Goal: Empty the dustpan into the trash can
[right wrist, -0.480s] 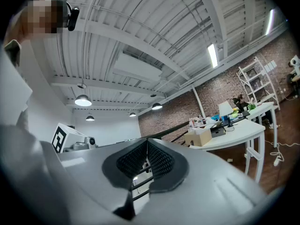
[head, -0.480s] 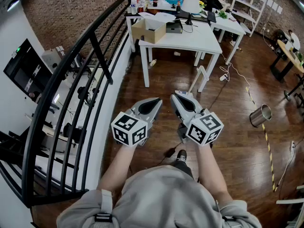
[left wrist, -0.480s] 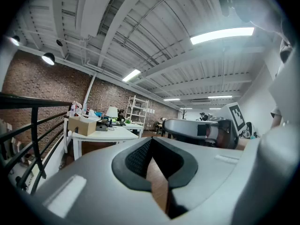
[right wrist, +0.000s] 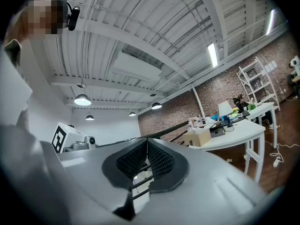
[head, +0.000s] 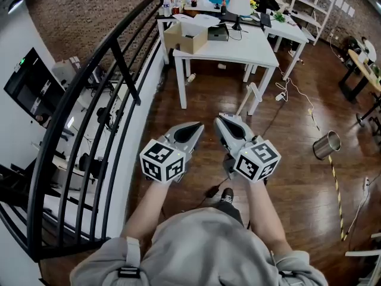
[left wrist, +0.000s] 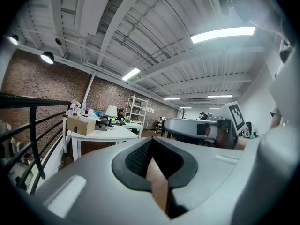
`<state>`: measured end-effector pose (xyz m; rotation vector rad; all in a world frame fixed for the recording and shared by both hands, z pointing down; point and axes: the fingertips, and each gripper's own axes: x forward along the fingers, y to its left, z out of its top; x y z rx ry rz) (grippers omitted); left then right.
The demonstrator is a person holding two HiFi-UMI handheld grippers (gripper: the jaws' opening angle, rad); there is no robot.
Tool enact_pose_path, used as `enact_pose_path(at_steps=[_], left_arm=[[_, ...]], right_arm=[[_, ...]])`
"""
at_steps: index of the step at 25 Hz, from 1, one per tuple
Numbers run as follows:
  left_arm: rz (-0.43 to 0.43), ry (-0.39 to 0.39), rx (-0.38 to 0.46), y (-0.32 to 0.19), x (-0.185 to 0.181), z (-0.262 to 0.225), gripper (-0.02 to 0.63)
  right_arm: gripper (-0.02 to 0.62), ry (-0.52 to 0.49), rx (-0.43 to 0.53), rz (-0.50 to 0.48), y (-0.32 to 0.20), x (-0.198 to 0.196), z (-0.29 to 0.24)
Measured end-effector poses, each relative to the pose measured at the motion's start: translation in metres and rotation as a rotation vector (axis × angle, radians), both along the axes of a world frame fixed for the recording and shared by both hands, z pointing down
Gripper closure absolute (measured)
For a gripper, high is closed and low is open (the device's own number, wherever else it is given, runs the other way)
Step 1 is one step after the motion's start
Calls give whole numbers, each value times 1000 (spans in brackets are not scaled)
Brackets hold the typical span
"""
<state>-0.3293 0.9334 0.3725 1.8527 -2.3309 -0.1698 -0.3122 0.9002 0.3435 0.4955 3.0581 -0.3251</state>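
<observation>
Silvery and cylindrical, the trash can point(head: 326, 145) sits on the wooden floor point(head: 297, 183), well off to the right of the right gripper point(head: 222, 121) and clear of it. That gripper and the left gripper point(head: 195, 127) are held level, side by side, near the white table point(head: 238, 52). Both have their jaws pressed together on nothing.

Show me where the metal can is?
Head view, far right: the can is on the wood floor beside the striped tape, right of the right tongs.
</observation>
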Motion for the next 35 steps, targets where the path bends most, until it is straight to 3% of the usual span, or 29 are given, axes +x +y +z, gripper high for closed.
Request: enact_pose_path(at_steps=[9, 15, 25, 35], left_arm=[[-9, 22, -23, -38, -21, 13, 601], [-20, 34, -29, -102, -37, 18, 601], [-81, 74, -47, -216, -39, 30, 601], [-63, 79, -68, -262, -52, 43, 601]], right_arm=[[595, 15, -5, -6, -43, -20, 8], [595, 15, -6, 0, -113, -31, 8], [581, 38, -3, 2, -251, -17, 9], [581, 62, -8, 67, -306, -22, 24]])
